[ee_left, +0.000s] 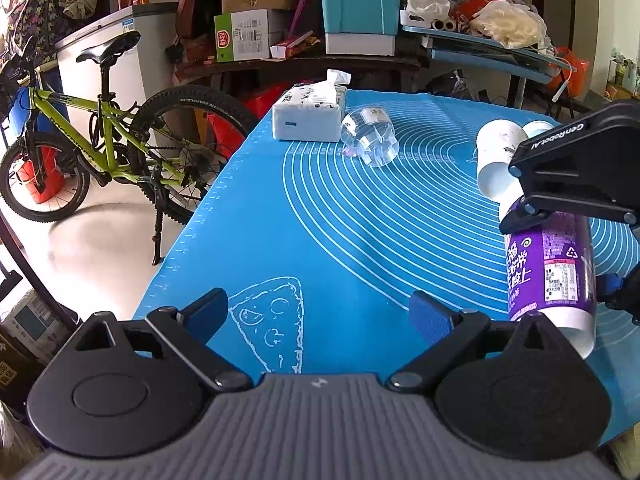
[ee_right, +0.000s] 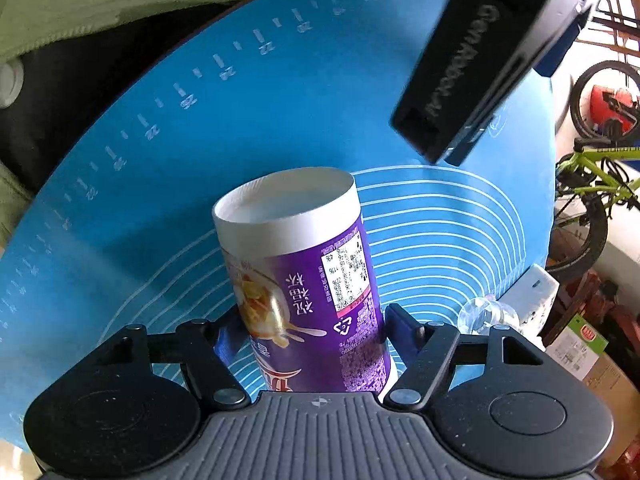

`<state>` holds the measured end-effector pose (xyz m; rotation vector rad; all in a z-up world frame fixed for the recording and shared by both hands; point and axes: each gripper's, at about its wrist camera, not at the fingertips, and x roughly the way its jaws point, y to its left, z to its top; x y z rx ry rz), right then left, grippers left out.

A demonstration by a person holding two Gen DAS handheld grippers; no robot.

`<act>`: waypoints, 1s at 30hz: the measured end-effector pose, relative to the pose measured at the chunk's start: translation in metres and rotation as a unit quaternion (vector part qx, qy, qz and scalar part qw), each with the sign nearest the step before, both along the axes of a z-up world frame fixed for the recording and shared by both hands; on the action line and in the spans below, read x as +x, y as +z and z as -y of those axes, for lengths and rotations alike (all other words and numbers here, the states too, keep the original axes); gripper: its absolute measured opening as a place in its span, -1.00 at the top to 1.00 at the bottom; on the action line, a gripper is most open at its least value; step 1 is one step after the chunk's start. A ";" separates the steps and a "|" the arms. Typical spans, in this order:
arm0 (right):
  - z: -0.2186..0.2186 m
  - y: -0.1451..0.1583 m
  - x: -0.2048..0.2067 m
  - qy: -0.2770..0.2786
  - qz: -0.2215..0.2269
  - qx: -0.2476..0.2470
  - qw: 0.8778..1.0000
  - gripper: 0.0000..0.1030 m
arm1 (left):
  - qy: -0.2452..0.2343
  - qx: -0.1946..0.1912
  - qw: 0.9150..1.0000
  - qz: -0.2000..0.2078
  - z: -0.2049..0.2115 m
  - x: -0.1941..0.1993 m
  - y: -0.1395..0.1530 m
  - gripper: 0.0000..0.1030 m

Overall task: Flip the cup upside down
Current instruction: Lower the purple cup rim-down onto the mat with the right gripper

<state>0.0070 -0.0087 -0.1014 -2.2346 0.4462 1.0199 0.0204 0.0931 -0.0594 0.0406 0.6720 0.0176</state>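
The cup (ee_right: 304,280) is a tall purple paper cup with a white rim. My right gripper (ee_right: 308,332) is shut on its lower body, and the open mouth points away from the camera, over the blue mat (ee_right: 200,140). In the left wrist view the same cup (ee_left: 552,272) hangs tilted at the right, mouth down, held by the right gripper (ee_left: 532,216) above the mat (ee_left: 320,220). My left gripper (ee_left: 318,312) is open and empty over the mat's near edge.
A clear plastic cup (ee_left: 370,136) lies on its side on the mat, next to a tissue pack (ee_left: 310,114). White paper cups (ee_left: 500,156) lie at the right. A green bicycle (ee_left: 100,132) stands left of the table.
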 end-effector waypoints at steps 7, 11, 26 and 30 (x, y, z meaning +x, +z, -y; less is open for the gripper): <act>0.002 0.024 0.012 -0.065 -0.021 0.092 0.993 -0.38 | -0.005 0.000 1.000 0.001 0.004 0.000 0.003 -0.87; 0.005 0.047 0.029 -0.128 -0.021 0.175 0.976 -0.38 | -0.011 -0.003 1.000 0.006 0.009 0.001 0.006 -0.87; 0.098 0.105 0.075 -0.384 -0.028 0.515 0.766 -0.38 | -0.042 -0.027 0.998 0.029 0.042 0.010 0.025 -0.87; 0.135 0.101 0.073 -0.431 -0.014 0.586 0.686 -0.38 | -0.052 -0.035 0.998 0.033 0.058 0.014 0.029 -0.87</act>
